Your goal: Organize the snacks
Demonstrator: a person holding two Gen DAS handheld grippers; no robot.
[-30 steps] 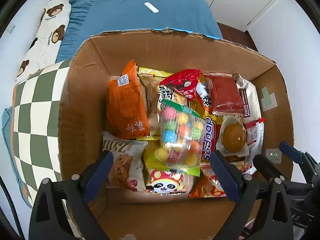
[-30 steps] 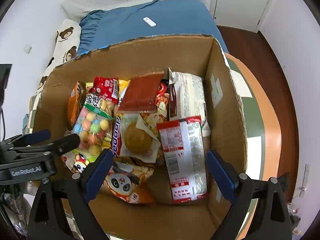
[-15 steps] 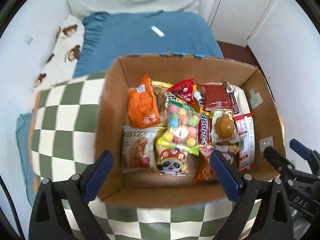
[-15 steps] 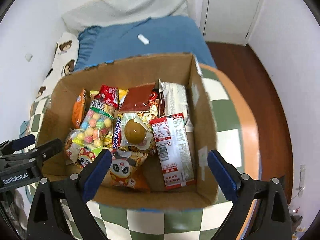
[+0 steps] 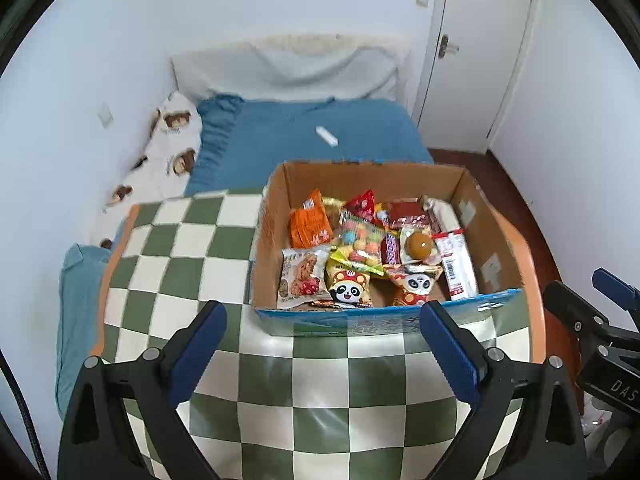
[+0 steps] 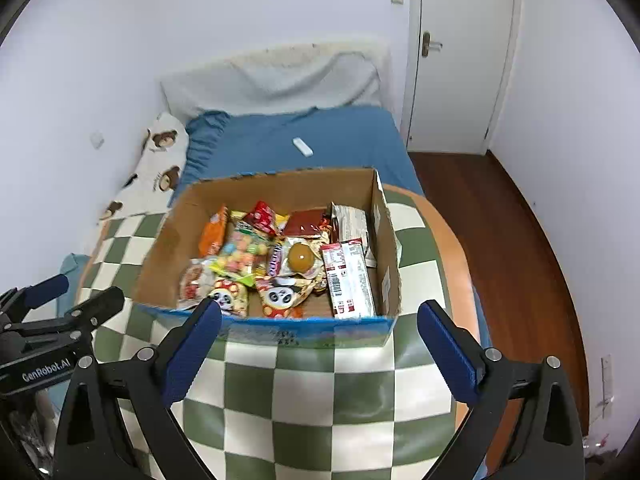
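An open cardboard box (image 5: 360,170) (image 6: 280,179) stands on a green-and-cream checked tablecloth (image 5: 320,400) (image 6: 304,400). It holds several snack packets: an orange packet (image 5: 310,226) (image 6: 214,232), a bag of coloured candy balls (image 5: 358,240) (image 6: 244,250), a panda packet (image 5: 348,286), a round brown pastry (image 5: 418,244) (image 6: 301,257) and a long red-and-white packet (image 5: 456,264) (image 6: 350,280). My left gripper (image 5: 320,316) hangs open above the box's near edge, empty. My right gripper (image 6: 319,312) is beside it on the right, its jaws opening with nothing between them.
A bed with a blue sheet (image 5: 304,136) lies behind the table, with a small white remote (image 5: 327,136) on it and a bear-print pillow (image 5: 172,148) at the left. A white door (image 6: 460,60) and wooden floor (image 6: 512,248) are on the right.
Both grippers have drawn back and upward from inside the box. The box now looks smaller and the tablecloth, bed and door have come into view. Nothing was picked up.
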